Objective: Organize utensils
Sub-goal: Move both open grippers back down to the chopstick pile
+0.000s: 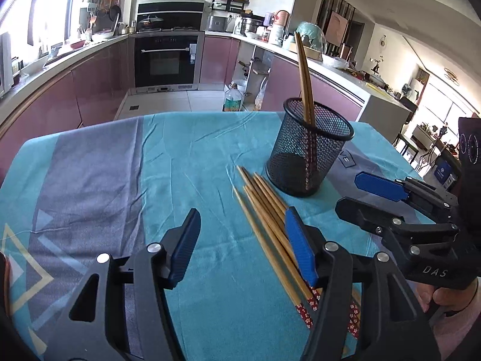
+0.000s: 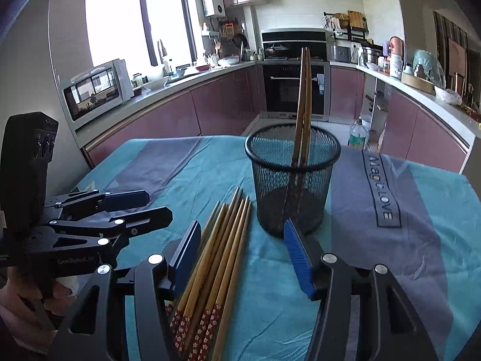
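Right wrist view: sorting partly done.
Two chopsticks [image 2: 302, 105] are standing in the mesh cup [image 2: 293, 180]; a loose bundle [image 2: 216, 258] is lying mid-tabletop; left gripper [image 1: 240, 246] and right gripper [image 2: 240, 255] are hanging released, empty.

On the cloth-covered table [image 2: 390, 270] stands a mesh holder [image 2: 293, 180], with two chopsticks [image 2: 302, 105] upright in it — leaning on its rim. A bundle of loose chopsticks [image 2: 216, 255] lies flat on the cloth, just left of and before the holder (seen from the right wrist). Behind the table, kitchen counters [image 2: 168, 90] run round to an oven [image 2: 293, 87].
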Demonstrator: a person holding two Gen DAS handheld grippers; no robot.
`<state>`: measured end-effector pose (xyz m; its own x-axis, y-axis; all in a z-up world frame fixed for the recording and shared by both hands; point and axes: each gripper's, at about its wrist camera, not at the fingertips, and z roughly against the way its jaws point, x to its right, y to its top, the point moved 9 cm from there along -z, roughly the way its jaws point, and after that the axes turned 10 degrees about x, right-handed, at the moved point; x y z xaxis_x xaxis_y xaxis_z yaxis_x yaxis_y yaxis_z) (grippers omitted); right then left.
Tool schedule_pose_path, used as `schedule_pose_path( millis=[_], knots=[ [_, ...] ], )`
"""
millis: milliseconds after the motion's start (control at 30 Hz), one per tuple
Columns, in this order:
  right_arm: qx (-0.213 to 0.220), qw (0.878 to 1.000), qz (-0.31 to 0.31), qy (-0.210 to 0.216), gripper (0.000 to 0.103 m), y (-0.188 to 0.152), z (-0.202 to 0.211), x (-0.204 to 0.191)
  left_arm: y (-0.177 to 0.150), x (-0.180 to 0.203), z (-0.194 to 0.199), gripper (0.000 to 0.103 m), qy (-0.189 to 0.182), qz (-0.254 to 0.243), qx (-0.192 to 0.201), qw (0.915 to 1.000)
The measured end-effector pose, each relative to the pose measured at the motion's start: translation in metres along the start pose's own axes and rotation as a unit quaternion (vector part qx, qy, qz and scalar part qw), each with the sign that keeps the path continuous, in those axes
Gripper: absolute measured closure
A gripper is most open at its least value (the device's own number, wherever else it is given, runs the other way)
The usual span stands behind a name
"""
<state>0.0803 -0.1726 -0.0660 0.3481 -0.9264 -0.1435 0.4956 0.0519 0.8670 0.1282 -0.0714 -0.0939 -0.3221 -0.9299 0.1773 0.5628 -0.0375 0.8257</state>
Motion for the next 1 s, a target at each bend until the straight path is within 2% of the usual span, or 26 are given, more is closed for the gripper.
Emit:
schedule_pose_path(
  millis=[300, 567, 1000],
  knots=[
    [-0.046, 0.999, -0.020, 0.004, 0.049, -0.037, -0.011, 0.001, -0.033, 0.011, -0.009, 0.043, -0.010, 0.000, -0.036, 0.9993],
    [-0.061, 0.998, -0.025, 0.000, 0.053, -0.046, -0.016, 0.005, -0.053, 0.015, -0.026, 0.043, -0.003, -0.005, -0.073, 0.9973],
    [-0.086, 0.996, -0.028, -0.009, 0.062, -0.055, -0.021, 0.009, -0.056, 0.019, -0.038, 0.043, 0.010, -0.026, -0.076, 0.9967]
  ],
)
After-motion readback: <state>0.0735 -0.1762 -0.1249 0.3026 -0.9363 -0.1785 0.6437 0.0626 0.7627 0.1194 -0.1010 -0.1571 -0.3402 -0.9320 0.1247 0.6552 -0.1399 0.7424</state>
